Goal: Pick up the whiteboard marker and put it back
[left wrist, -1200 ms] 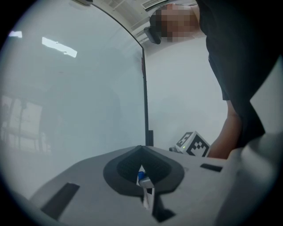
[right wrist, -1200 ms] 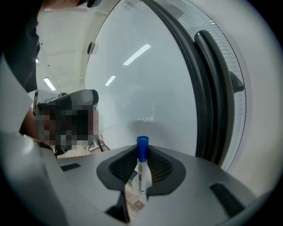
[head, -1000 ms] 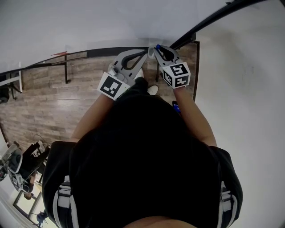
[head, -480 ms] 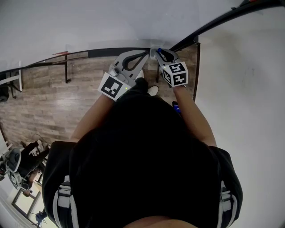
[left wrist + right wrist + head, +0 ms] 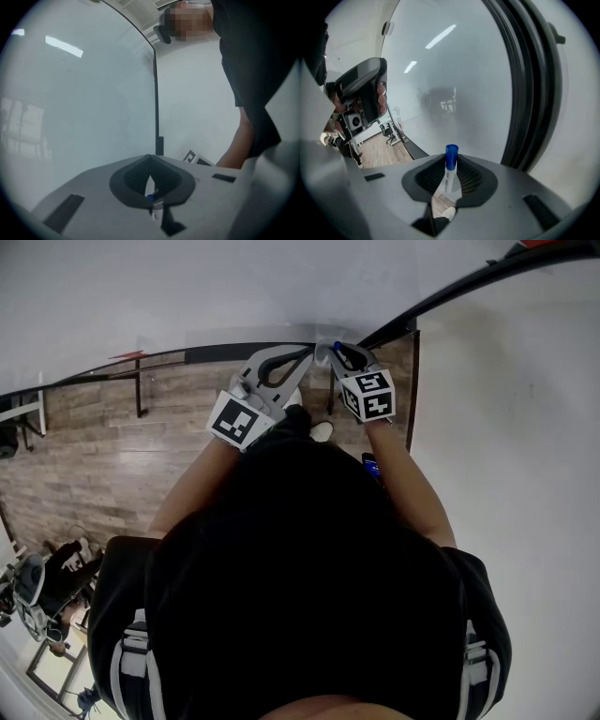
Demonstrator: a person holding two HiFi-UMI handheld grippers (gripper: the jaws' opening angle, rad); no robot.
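Currently, marker (image 5: pixel 449 174) stands upright between opening right tongs (image 5: pixel 451 161).

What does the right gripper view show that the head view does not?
Only the right gripper view: the whiteboard marker's white barrel between the right gripper's opening jaws, and ceiling lights mirrored in the whiteboard. Only the head view: the person's right forearm and the right gripper's own cube. Both: the marker's blue cap, the left gripper, the wooden floor.

Your left gripper (image 5: pixel 302 352) just left of your right gripper (image 5: pixel 328 347), marker (image 5: pixel 450 171) between its opening jaws; board (image 5: pixel 187 287) far beyond both.
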